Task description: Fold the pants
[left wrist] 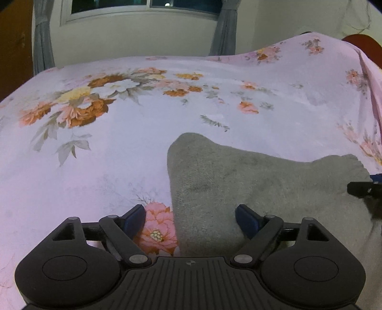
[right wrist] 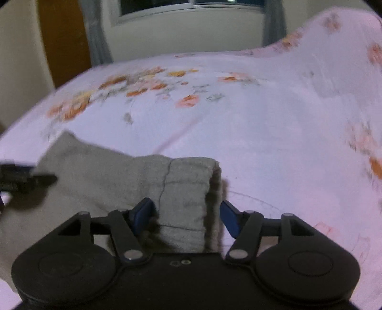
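The grey pants (left wrist: 250, 186) are seen lying on a bed covered by a pink floral sheet (left wrist: 119, 147), towards the near edge of the bed. In the left wrist view, the left claw (left wrist: 190, 220) is held wide open above the garment's left edge: the right blue pad (left wrist: 247, 223) is over grey fabric, the left pad over a printed pink flower on the sheet. Nothing is gripped between them. At the right margin of this view the other claw is glimpsed over the pants.

In the right wrist view, which is blurred, the right claw (right wrist: 188, 218) is also spread open, and a folded, thick end of the pants (right wrist: 186, 198) is seen lying between its blue pads without being clamped. A seam is seen running down this part. A window (left wrist: 145, 7) and grey curtains (left wrist: 41, 40) are visible beyond the bed.
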